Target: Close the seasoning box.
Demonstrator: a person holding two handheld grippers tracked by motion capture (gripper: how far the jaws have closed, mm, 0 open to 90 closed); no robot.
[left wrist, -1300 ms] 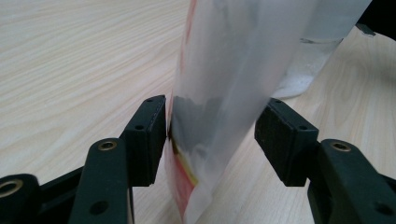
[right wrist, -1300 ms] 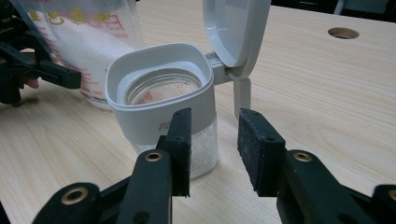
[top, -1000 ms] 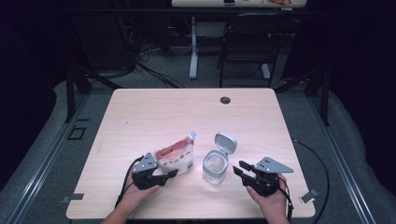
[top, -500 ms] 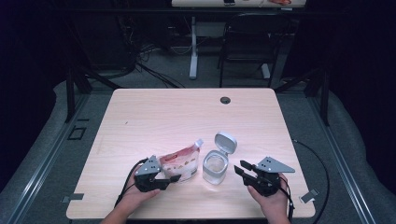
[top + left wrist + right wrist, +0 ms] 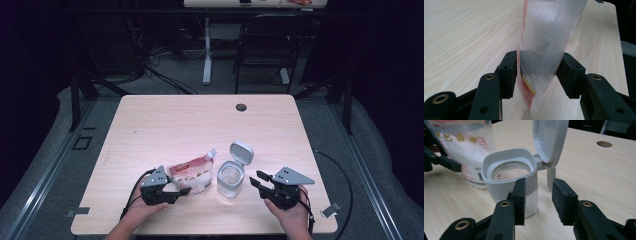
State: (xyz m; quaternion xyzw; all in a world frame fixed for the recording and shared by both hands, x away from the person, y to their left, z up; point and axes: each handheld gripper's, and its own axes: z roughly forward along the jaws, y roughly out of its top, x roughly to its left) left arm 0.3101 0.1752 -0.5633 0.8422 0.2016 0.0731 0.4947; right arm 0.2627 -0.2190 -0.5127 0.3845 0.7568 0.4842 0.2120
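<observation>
A clear pouch with red print and white powder leans low on the table, its spout toward the jar. My left gripper has it by the bottom end. In the left gripper view the pouch fills the gap and both pads touch it, though the jaws have just been opening. A clear jar with a grey collar stands right of the pouch, its hinged lid flipped up. My right gripper is just right of the jar, open with nothing between its jaws, which have just opened a little. The jar sits beyond its left pad.
The wooden table has a round cable hole near its far edge. A dark chair and a desk leg stand behind the table. Cables trail from both grippers off the near edge.
The pouch has tipped down from a steeper tilt and now leans lower beside the jar. Both hands have kept their places.
</observation>
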